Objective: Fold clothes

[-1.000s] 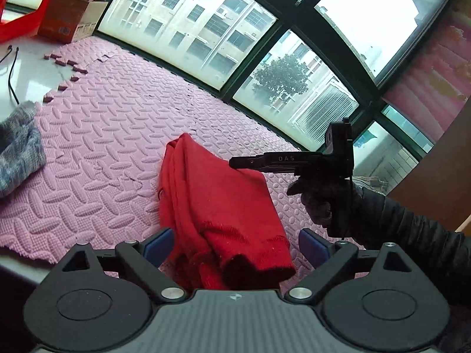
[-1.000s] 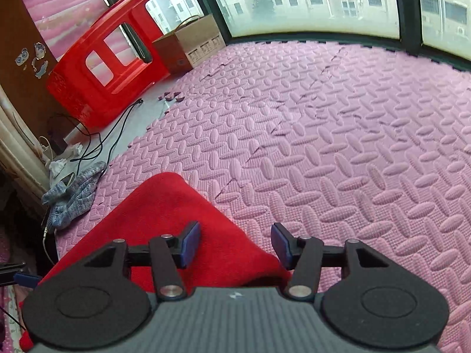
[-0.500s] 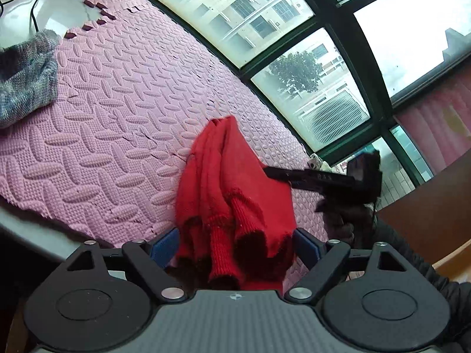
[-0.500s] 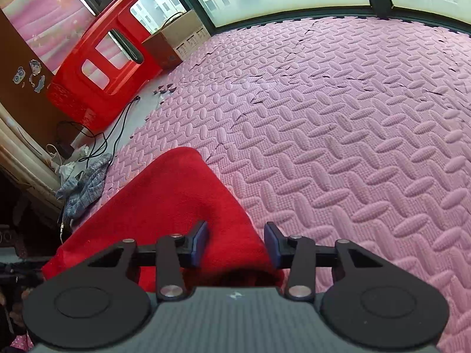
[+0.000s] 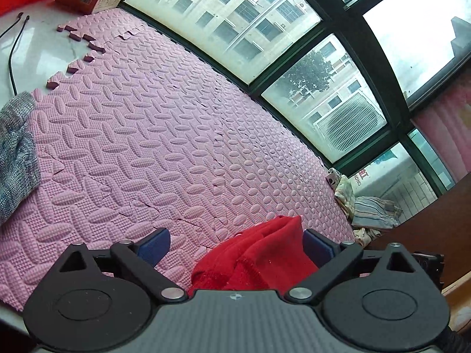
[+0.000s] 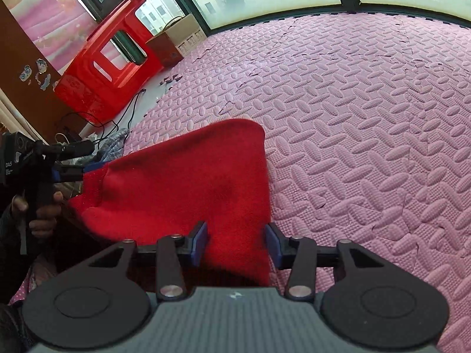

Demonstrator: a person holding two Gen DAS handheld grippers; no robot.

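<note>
Since a second ago the red sweater has been dragged toward the near edge of the pink foam mat; in the left wrist view it filled the middle between the blue pads, and now only a bunched end of it shows, off to the right side. The left claw is opening, its jaws spread wide; the bunched knit lies against the right pad while the left pad stands clear over bare mat. The right claw has its jaws partly apart with a fold of the sweater running between them; whether the pads press the cloth I cannot tell. From there the red sweater stretches left to the other claw, seen in the right wrist view gripped by a person's hand. Farther out lie a grey knitted garment on the mat's left edge, a red plastic stool tipped by the window, a cardboard box beside it, and striped cloth in the far corner.
</note>
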